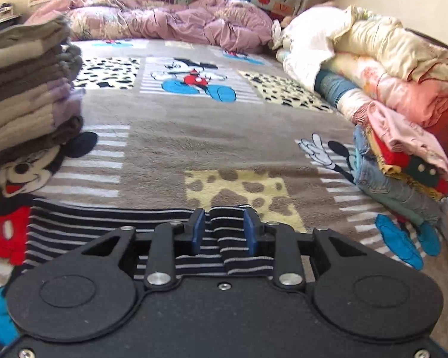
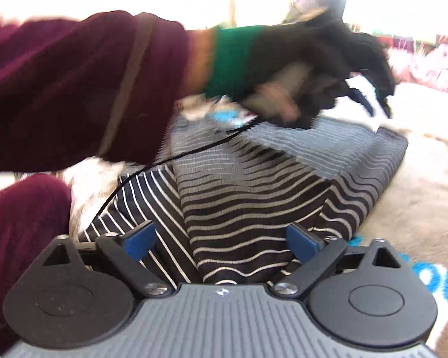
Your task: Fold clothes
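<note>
The striped garment (image 2: pixel 254 203) is dark with thin white lines, and it lies partly folded on the bed, near the person. In the left wrist view the same striped cloth (image 1: pixel 104 220) is spread flat on the near part of the cartoon mouse blanket (image 1: pixel 194 137). The left gripper (image 1: pixel 224 231) has a raised fold of this cloth between its two blue pads (image 1: pixel 198 232). The jaws are close together, and the pads seem to press the fold from both sides. In the right wrist view the right gripper (image 2: pixel 222 241) sits low over the near end of the garment. Its jaws are wide apart and they hold nothing; the blue pads (image 2: pixel 140 243) stand on either side of a bump in the cloth. Farther off in that view, a hand in a black glove with a green cuff (image 2: pixel 298 68) holds the other tool, but this part is blurry. A dark red sleeve (image 2: pixel 89 83) reaches across from the left, and a thin black cable (image 2: pixel 164 161) hangs down over the cloth. On the left of the bed is a tall stack of folded clothes (image 1: pixel 30 89) in brown, grey and purple. On the right is a pile of unfolded clothes (image 1: pixel 403 161), with jeans and red and pink things in it. Behind that pile lie rolled cream and pink quilts (image 1: pixel 388 59). At the far end of the bed is a crumpled purple duvet (image 1: pixel 179 21).
</note>
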### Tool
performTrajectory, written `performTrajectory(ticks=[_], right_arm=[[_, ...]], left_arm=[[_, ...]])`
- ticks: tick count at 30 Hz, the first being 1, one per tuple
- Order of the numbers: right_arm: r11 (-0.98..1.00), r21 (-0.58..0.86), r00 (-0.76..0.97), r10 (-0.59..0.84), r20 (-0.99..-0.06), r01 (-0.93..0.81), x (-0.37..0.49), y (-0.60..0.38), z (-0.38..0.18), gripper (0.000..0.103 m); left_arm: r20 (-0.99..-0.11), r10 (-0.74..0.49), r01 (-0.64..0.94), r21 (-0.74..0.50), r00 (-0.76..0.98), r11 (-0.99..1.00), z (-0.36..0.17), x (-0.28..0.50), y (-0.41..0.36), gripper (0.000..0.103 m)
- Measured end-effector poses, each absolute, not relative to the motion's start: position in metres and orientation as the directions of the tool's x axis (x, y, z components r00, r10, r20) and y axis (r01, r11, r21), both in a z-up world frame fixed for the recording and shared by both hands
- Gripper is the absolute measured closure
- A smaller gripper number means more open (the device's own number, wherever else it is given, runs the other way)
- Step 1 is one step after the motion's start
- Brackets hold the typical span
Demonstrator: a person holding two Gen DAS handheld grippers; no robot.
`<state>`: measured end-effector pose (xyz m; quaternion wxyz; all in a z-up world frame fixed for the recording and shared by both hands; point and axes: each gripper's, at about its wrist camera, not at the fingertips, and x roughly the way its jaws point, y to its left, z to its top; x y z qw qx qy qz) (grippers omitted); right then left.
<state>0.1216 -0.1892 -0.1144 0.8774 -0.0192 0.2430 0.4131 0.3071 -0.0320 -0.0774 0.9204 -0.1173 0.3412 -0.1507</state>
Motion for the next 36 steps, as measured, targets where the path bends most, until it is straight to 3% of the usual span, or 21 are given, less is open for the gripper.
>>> performTrajectory(ticks=[2, 5, 9, 13, 14, 16, 18, 21, 24, 28, 33, 36], right_arm=[[0.668, 0.151, 0.56, 0.708, -0.43, -0.728, 0.111, -0.192, -0.113, 0.012], [0.678, 0.126, 0.57, 0.691, -0.446, -0.724, 0.095, -0.189, -0.114, 0.012], [0.69, 0.091, 0.582, 0.667, -0.465, -0.718, 0.074, -0.185, -0.116, 0.012], [0.699, 0.048, 0.593, 0.64, -0.488, -0.714, 0.054, -0.181, -0.12, 0.011], [0.69, -0.006, 0.593, 0.618, -0.516, -0.724, 0.048, -0.172, -0.127, 0.001], [0.666, -0.109, 0.599, 0.571, -0.561, -0.738, 0.038, -0.157, -0.139, 0.0], [0.678, -0.158, 0.64, 0.554, -0.532, -0.718, 0.028, -0.15, -0.132, 0.004], [0.734, -0.09, 0.68, 0.567, -0.465, -0.674, 0.024, -0.16, -0.118, 0.007], [0.764, -0.133, 0.719, 0.514, -0.467, -0.632, 0.016, -0.163, -0.114, 0.007], [0.801, -0.133, 0.755, 0.477, -0.449, -0.584, 0.014, -0.169, -0.112, 0.007], [0.843, -0.041, 0.766, 0.467, -0.442, -0.537, 0.018, -0.177, -0.113, 0.007], [0.846, 0.001, 0.747, 0.472, -0.469, -0.533, 0.021, -0.178, -0.118, 0.007]], left_arm=[[-0.551, -0.361, 0.182, -0.353, 0.752, 0.918, -0.07, 0.275, -0.012, 0.073], [-0.487, -0.361, 0.161, -0.405, 0.795, 0.9, -0.058, 0.226, 0.017, 0.061], [-0.412, -0.352, 0.137, -0.467, 0.84, 0.873, -0.047, 0.168, 0.054, 0.061], [-0.43, -0.341, 0.098, -0.493, 0.836, 0.864, -0.06, 0.155, 0.074, 0.06], [-0.435, -0.338, 0.088, -0.5, 0.835, 0.862, -0.063, 0.152, 0.079, 0.06], [-0.444, -0.332, 0.069, -0.512, 0.832, 0.856, -0.069, 0.145, 0.089, 0.06], [-0.453, -0.327, 0.049, -0.524, 0.829, 0.851, -0.076, 0.138, 0.099, 0.06], [-0.467, -0.319, 0.019, -0.541, 0.824, 0.841, -0.086, 0.128, 0.114, 0.059], [-0.491, -0.312, -0.006, -0.543, 0.814, 0.84, -0.093, 0.122, 0.123, 0.059], [-0.498, -0.398, 0.028, -0.597, 0.771, 0.802, -0.096, 0.121, 0.122, 0.059], [-0.495, -0.651, 0.124, -0.733, 0.576, 0.668, -0.111, 0.126, 0.084, 0.059], [-0.501, -0.677, 0.112, -0.754, 0.539, 0.648, -0.117, 0.127, 0.065, 0.06]])
